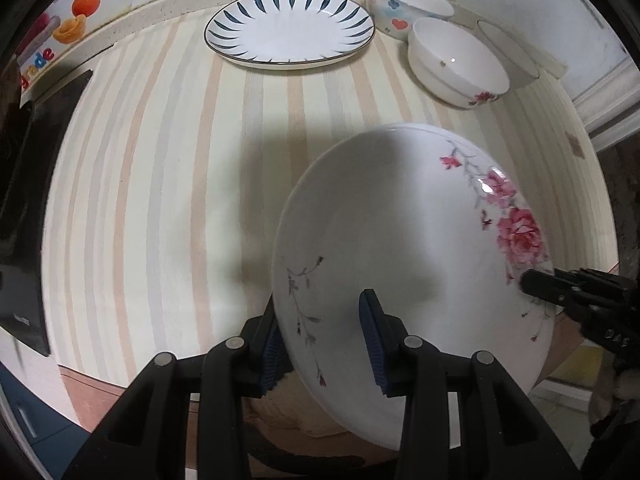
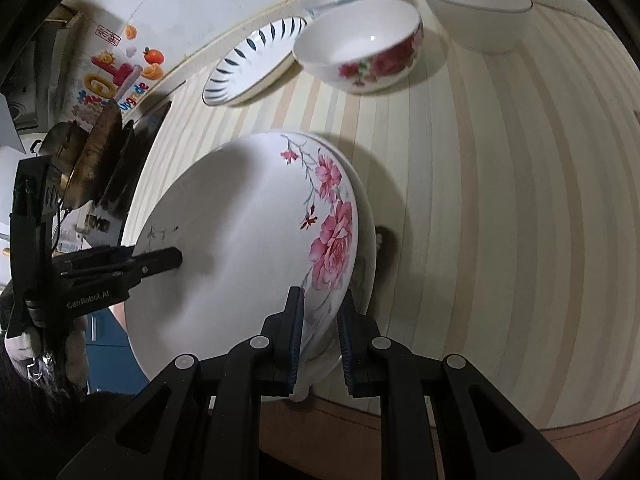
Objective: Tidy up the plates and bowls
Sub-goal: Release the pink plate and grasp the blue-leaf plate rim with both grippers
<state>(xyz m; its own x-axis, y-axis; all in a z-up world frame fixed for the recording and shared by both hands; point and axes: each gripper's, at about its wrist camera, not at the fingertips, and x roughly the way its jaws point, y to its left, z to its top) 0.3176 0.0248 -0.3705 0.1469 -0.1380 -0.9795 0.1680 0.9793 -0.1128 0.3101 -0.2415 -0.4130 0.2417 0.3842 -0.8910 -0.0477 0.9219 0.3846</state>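
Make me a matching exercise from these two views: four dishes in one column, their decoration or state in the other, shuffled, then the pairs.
Things:
1. large plate
2. far plate
3. nearest bowl
4. clear bowl

Descriptions:
A. dark blue leaf strokes round the rim
B. see-through, no pattern
C. pink roses, rim clamped by both grippers
D. red roses on its outer wall

Pairs: 1-C, 2-A, 3-D, 4-B

Striped table bears leaf-rimmed plate and perhaps three bowls.

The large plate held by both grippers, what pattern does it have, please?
White with pink roses on grey stems, clearest in the right wrist view.
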